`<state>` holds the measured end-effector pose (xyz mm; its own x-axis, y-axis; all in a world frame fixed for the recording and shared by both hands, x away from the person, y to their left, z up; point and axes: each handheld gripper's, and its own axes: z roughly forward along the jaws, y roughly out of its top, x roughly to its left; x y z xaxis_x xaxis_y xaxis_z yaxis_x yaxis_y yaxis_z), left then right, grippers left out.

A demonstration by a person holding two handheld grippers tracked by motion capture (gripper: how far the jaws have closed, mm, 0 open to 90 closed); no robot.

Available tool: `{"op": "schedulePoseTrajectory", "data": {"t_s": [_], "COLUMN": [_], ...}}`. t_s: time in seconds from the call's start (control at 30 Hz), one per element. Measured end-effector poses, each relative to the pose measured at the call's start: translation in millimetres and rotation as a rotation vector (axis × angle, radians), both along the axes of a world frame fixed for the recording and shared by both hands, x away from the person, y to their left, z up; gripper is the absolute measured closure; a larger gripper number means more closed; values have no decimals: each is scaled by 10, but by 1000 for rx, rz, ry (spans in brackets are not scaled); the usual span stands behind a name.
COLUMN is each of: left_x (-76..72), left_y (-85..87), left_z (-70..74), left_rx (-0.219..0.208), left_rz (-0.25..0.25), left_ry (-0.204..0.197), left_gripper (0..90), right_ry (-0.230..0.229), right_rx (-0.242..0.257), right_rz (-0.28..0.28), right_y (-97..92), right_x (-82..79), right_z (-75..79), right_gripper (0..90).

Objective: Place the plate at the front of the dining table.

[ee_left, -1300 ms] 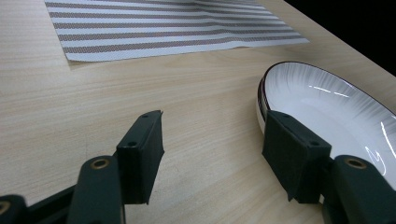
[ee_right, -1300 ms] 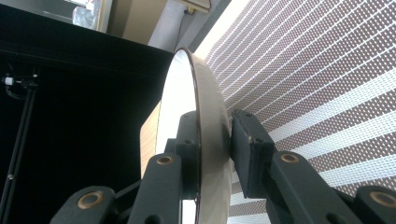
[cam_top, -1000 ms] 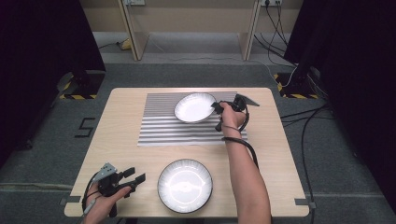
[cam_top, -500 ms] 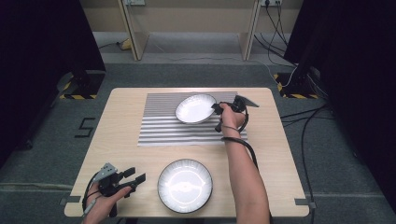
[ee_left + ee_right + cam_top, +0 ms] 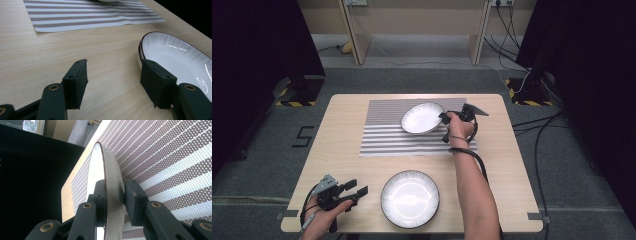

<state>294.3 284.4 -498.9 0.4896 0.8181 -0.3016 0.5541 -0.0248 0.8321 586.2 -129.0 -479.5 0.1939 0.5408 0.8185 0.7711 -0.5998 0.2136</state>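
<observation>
**Far plate tipped up on the mat**

Since a second ago your right gripper [image 5: 446,118] has raised the small plate [image 5: 422,118] a little. Its jaws pinch the rim, one on each face, so the plate hangs tilted over the striped mat [image 5: 382,135]. Your left gripper [image 5: 354,188], jaws spread and empty, waits off the mat's near left corner, beside the large plate [image 5: 410,198] on the surface [image 5: 342,155].

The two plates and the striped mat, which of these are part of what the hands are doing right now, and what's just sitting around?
In the job:
- far plate, rim clamped in the right gripper, tilted over the striped placemat
- near plate, flat on the table, just beside the open left gripper

Lying about:
- cables on the floor
- wooden furniture legs beyond the table
</observation>
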Motion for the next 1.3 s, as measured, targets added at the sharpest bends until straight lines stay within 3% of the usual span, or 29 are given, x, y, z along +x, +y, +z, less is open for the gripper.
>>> {"op": "schedulePoseTrajectory", "data": {"t_s": [0.47, 0.53, 0.6, 0.63, 0.67, 0.97, 1.3], "left_x": [-1, 0, 1, 1, 1, -4, -8], "left_y": [-14, -15, -18, -18, -21, -34, -43], "left_z": [-2, -4, -4, -4, -4, -14, -19], "left_rx": [-3, -1, 0, 0, 1, 3, 8], "left_rz": [-6, -6, -6, -6, -7, -9, -8], "left_ry": [2, 2, 1, 1, 3, 6, 3], "left_gripper": [381, 381, 381, 381, 381, 381, 381], "right_ry": [-2, -13, -36, -36, -41, -62, -79], "right_rx": [-51, -90, -119, -119, -72, -99, -103], "right_rz": [-6, -12, -22, -22, -4, -17, -19], "right_y": [-41, -65, -109, -109, -133, -211, -328], "right_x": [-13, -17, -30, -30, -32, -140, -322], "right_z": [-36, -10, 23, 23, 50, 65, 65], "right_gripper": [712, 672, 689, 689, 675, 580, 558]}}
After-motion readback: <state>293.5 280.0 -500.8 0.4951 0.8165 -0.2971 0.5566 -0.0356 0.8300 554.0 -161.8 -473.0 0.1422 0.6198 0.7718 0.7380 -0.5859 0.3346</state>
